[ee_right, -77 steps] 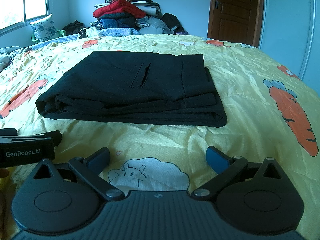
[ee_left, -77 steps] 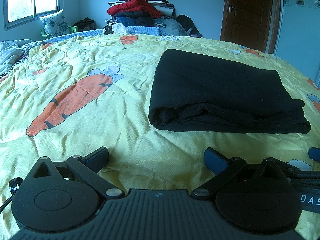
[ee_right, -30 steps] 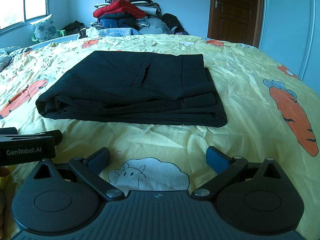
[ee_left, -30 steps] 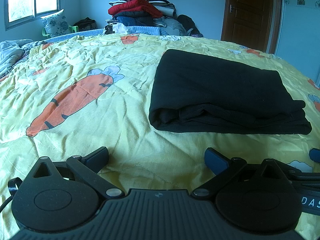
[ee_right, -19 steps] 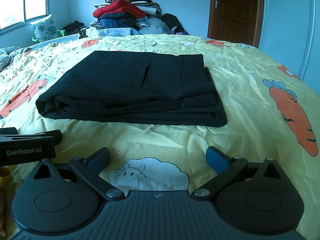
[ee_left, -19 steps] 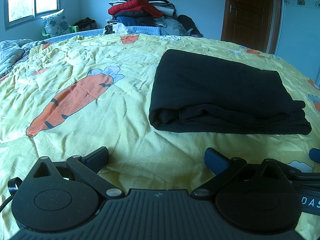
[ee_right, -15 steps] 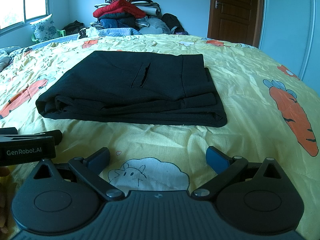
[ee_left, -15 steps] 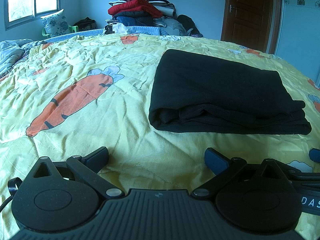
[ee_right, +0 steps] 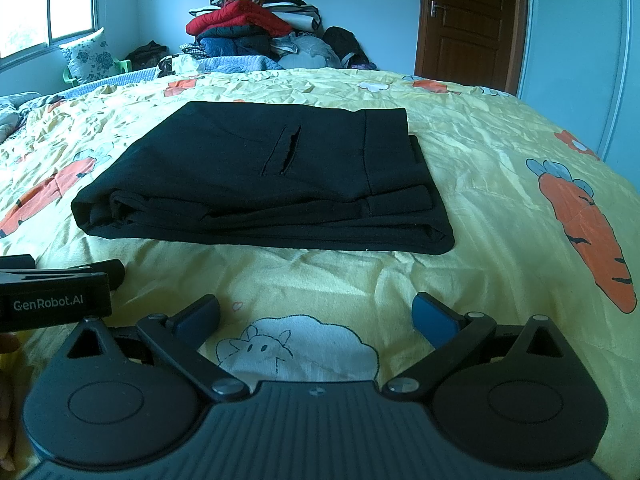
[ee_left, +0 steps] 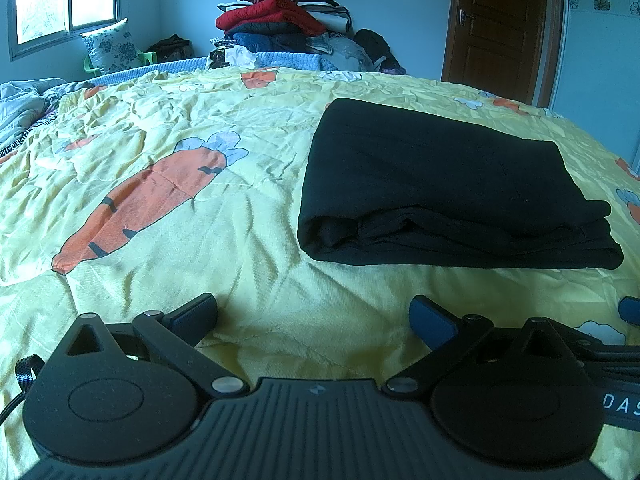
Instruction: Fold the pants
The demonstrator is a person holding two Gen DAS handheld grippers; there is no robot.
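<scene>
Black pants (ee_left: 440, 184) lie folded into a flat rectangular stack on the yellow carrot-print bedspread (ee_left: 160, 184). In the right wrist view the pants (ee_right: 272, 176) show a back pocket slit on top, with layered edges facing me. My left gripper (ee_left: 314, 316) stands open low over the bedspread, short of the stack and left of its near edge, holding nothing. My right gripper (ee_right: 316, 314) is also open, empty, just in front of the stack over a sheep print. The left gripper's body (ee_right: 56, 296) shows at the right view's left edge.
A heap of clothes (ee_left: 280, 20) is piled beyond the bed's far edge. A brown door (ee_left: 500, 28) stands at the back right, a window (ee_left: 60, 4) and a floral pillow (ee_left: 108, 46) at the back left. Crumpled blue bedding (ee_left: 24, 100) lies far left.
</scene>
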